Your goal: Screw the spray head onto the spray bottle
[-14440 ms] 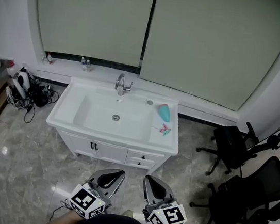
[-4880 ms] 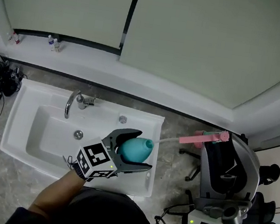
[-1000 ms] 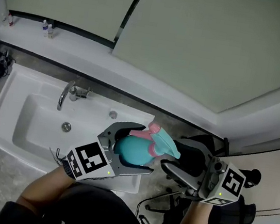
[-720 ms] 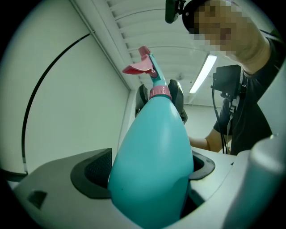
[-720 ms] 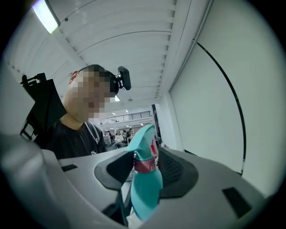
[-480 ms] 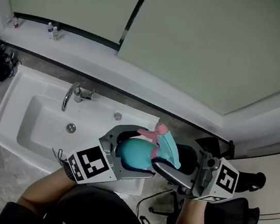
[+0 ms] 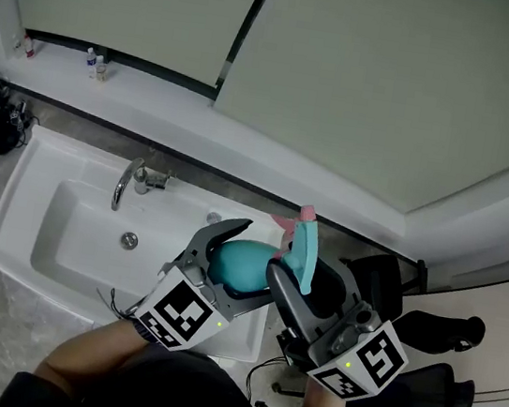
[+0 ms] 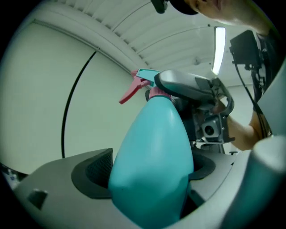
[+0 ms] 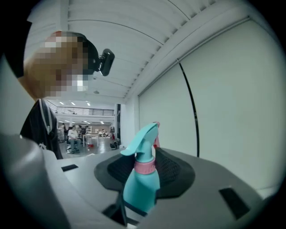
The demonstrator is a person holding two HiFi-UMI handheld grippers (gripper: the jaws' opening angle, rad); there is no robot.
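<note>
Head view showed 1 smooth, teal, teardrop-shaped plastic spray bottle [image 7: 237, 266] clamped between the 2 grey jaws of the left gripper [image 7: 250, 264]. On its neck, at 2 o'clock, sat 1 teal spray head [image 7: 304, 245] with a pink collar and trigger, pinched between the right gripper [image 7: 300, 266]'s ribbed black pads. At 9 o'clock lay 1 glossy white sink basin [image 7: 6, 232] with 1 chrome faucet [image 7: 128, 181].
</note>
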